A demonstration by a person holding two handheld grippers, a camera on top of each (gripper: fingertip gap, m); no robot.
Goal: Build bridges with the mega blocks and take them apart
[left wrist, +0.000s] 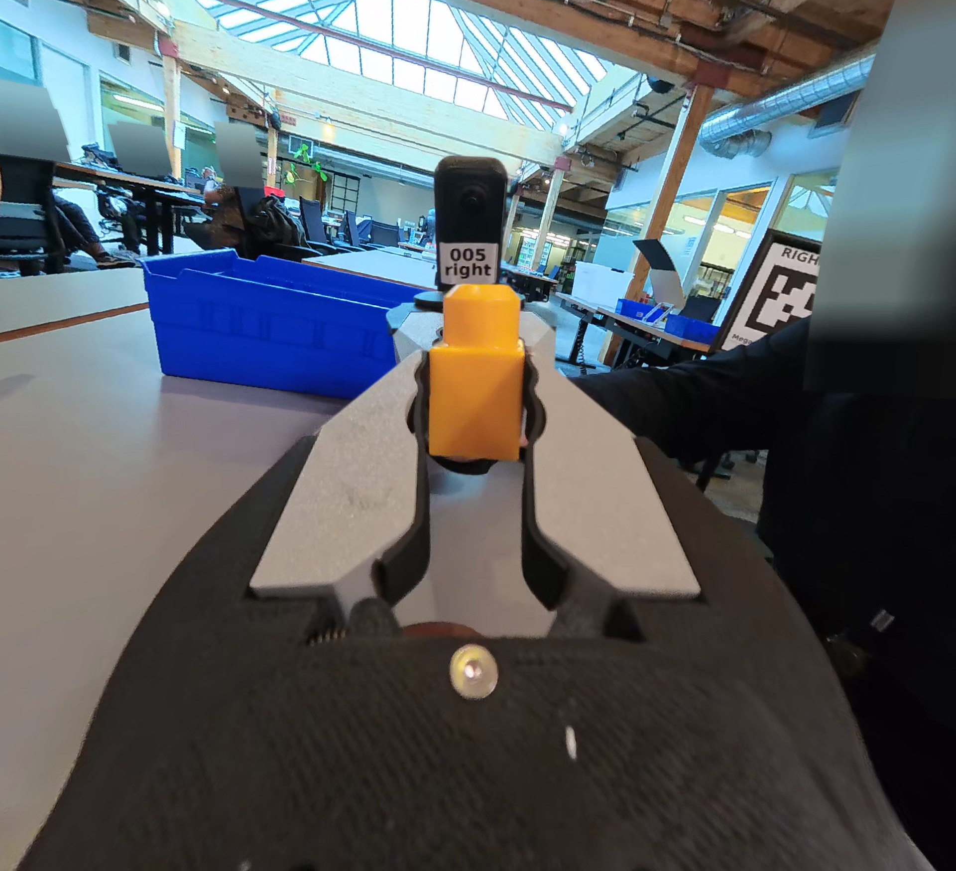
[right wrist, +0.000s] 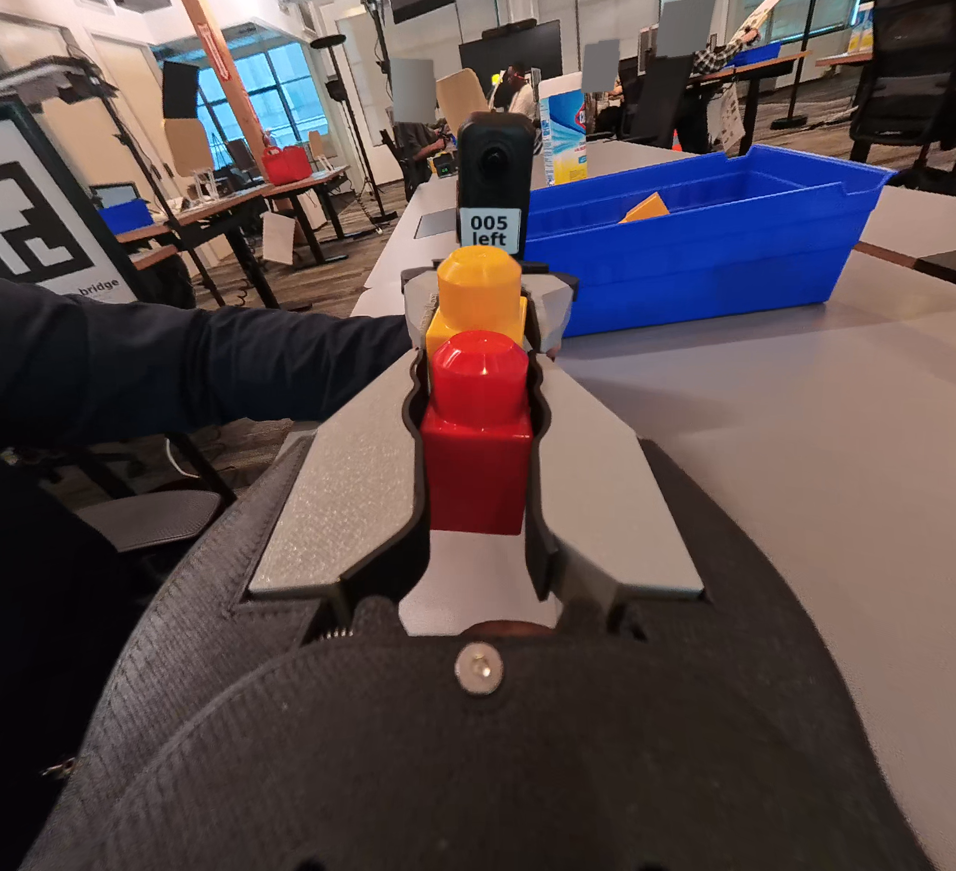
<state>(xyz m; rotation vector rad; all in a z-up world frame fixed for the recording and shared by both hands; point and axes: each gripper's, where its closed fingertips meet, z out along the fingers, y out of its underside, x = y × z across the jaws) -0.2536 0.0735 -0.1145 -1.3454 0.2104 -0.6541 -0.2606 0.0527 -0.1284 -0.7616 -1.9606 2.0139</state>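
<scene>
Nearest the right wrist camera, one red block (right wrist: pixel 477 437) sits upright, pinched between the fingers of the right gripper (right wrist: pixel 478 411). Directly beyond it, the left gripper (left wrist: pixel 475 406) faces it and is clamped on one orange block (left wrist: pixel 475 380), stud up; the two blocks look close together, though contact cannot be told. Both are held above the grey table (right wrist: pixel 724 432). One blue bin (right wrist: pixel 698 246) stands farther back on the table, with one more orange piece (right wrist: pixel 646 211) inside.
</scene>
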